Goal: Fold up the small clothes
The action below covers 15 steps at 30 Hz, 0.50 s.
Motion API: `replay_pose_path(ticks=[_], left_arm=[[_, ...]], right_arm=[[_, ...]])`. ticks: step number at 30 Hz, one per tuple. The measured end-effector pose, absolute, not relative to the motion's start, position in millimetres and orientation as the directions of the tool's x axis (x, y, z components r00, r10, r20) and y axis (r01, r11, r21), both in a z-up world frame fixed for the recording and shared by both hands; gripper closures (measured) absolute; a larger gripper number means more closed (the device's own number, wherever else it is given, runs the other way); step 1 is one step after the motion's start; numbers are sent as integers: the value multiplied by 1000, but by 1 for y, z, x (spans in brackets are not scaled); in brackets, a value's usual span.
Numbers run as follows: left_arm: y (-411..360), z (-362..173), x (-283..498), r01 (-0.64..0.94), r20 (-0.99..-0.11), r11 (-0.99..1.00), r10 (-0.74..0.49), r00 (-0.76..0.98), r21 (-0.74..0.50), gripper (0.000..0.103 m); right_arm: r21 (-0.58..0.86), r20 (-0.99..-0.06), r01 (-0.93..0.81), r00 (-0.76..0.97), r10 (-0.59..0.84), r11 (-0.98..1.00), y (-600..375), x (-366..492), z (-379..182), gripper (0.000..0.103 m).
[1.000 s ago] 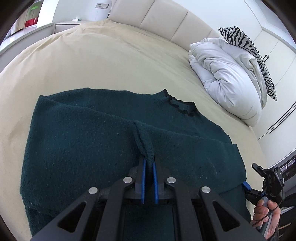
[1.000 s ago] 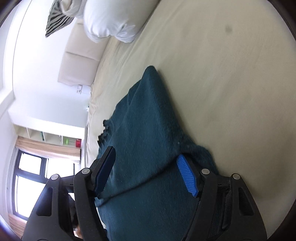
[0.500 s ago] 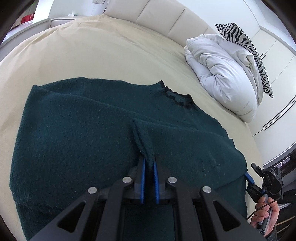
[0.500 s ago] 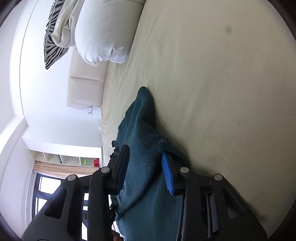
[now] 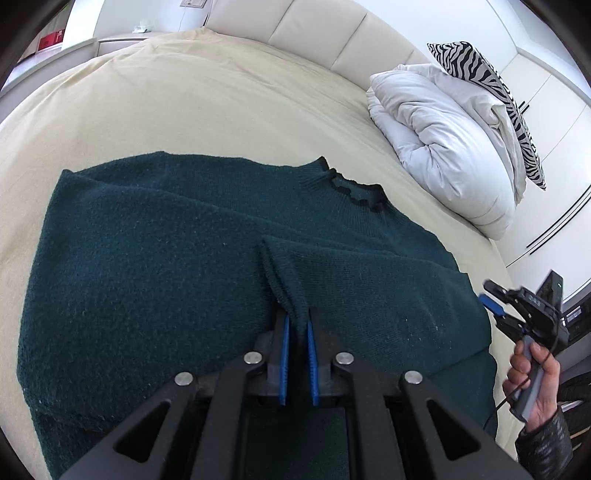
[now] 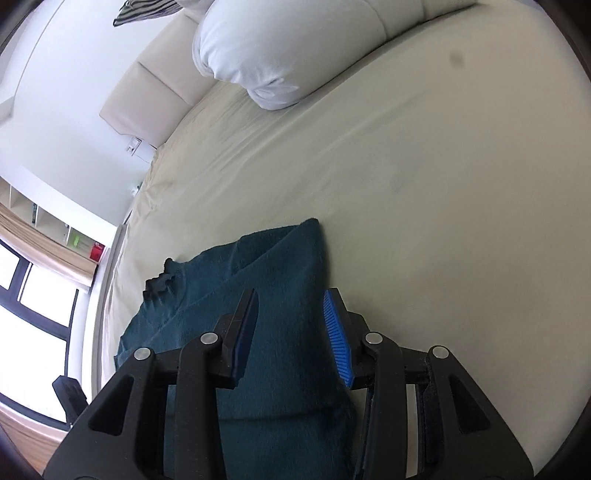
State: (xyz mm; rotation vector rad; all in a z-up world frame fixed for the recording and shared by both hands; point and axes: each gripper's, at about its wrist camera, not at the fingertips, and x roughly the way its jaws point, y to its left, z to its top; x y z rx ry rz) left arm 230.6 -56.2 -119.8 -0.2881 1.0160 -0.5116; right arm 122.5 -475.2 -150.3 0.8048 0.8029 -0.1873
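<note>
Bed: a wide mattress under a cream sheet (image 5: 207,96).
Sweater: a dark green knitted sweater (image 5: 147,266) with a black frilled collar lies spread on that sheet.
Left gripper (image 5: 296,328): blue pads pinched nearly together on a raised fold of the sweater.
Duvet: a bundled white duvet (image 5: 443,147) near the headboard.
Right gripper (image 6: 291,325): jaws opening; the sweater's edge lies between the pads, and whether they press it I cannot tell.

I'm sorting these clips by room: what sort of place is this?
Most likely a bedroom: the green sweater lies on a wide bed with a padded headboard, a bundled white duvet and a zebra-print pillow.
</note>
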Motion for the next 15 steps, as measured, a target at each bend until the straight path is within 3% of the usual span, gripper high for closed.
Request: replay_pose_path(ticks=[3,5,6,7,15], left_arm=[[-54,-122,232,274,-729,844,-536,427,-461,91],[-53,-122,232,276,-724,842,-540,430,-464,91],[-53,-121,231,278,-722,843,-537,436,-460,92],[-53,-121,231,282,-722,845,-534,439,-454,93],[-52,-123,232,293,-720,847,-532,446,-444,93]], right_arm=[[563,-723,436,672,162,702,-480,150,-165,67],[513,-764,452,628,148,730,-483,167,-178,79],[466,-783,464,612,108,753,-483,169,-178,98],[424,-798,476,599,69,771,-484,171,-178,103],[406,-758,487,652,-13,773,-491,155,-163,102]])
